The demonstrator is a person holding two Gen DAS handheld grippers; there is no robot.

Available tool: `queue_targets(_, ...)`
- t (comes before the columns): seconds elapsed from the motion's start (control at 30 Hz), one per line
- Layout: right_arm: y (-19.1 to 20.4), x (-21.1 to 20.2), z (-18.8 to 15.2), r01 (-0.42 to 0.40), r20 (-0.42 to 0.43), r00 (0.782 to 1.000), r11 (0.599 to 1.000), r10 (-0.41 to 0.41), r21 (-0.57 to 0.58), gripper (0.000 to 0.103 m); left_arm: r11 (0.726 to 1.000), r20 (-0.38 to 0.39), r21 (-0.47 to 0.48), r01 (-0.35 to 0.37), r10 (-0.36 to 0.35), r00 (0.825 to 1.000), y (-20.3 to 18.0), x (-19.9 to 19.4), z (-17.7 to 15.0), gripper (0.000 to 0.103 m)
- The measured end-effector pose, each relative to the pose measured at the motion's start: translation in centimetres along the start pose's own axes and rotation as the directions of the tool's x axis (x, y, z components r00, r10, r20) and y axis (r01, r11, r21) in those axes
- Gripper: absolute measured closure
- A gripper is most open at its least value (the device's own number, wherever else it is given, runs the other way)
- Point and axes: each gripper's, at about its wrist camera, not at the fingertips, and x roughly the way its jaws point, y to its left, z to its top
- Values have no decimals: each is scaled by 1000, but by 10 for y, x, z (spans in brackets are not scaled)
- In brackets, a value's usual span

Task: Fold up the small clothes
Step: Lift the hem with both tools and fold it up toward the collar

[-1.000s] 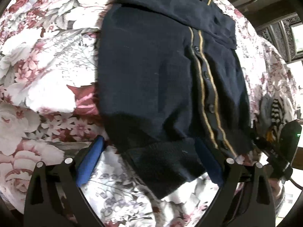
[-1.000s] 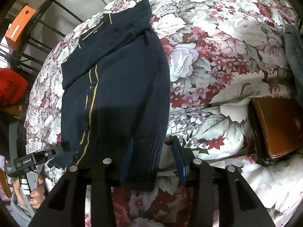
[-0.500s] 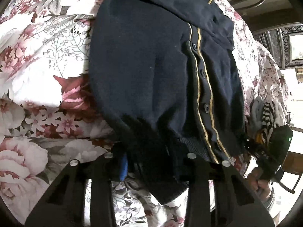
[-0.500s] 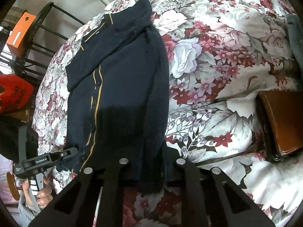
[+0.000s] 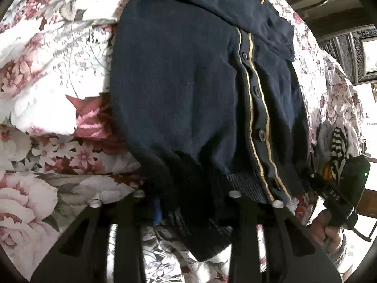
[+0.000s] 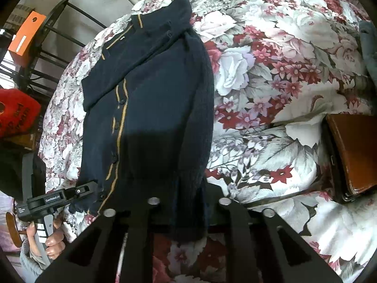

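A floral bedspread (image 6: 282,75) covers the bed, and a navy cardigan (image 5: 188,89) lies across it. Both left tongs (image 5: 188,202) and right tongs (image 6: 188,207) are closed on its hem at the bed's near edge.

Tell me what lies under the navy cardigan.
The navy cardigan lies on the floral bedspread, which shows all around it. Anything else beneath is covered.
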Motion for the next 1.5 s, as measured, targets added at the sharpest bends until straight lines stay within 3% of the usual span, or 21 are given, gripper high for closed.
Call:
queue_targets(0.23,4,-11,-2,8,33,999,1000,-8,-14,91,1000,71,20,15,-17,997,-4,-24,-1,97)
queue_targets(0.47,10,-31,-6,-38,64,997,999,38,-10,92,998,137,7,63,-64,988,3,-57,-9,97)
queue_targets(0.73,11,-39,-23,-105,40,994,994,104,32,92,993,166,-37,115,-108,980,21,-83,-22,97)
queue_targets(1.0,13,-53,-51,-164,38,986,984,162,68,92,991,135,-71,109,-99,986,38,-91,-46,98)
queue_targets(1.2,17,-66,-47,-209,88,975,975,203,71,92,999,183,-4,39,-37,982,25,-103,-44,98)
queue_targets(1.5,17,-75,-29,-298,128,951,946,283,124,92,996,224,-2,86,-84,971,26,-122,-24,97)
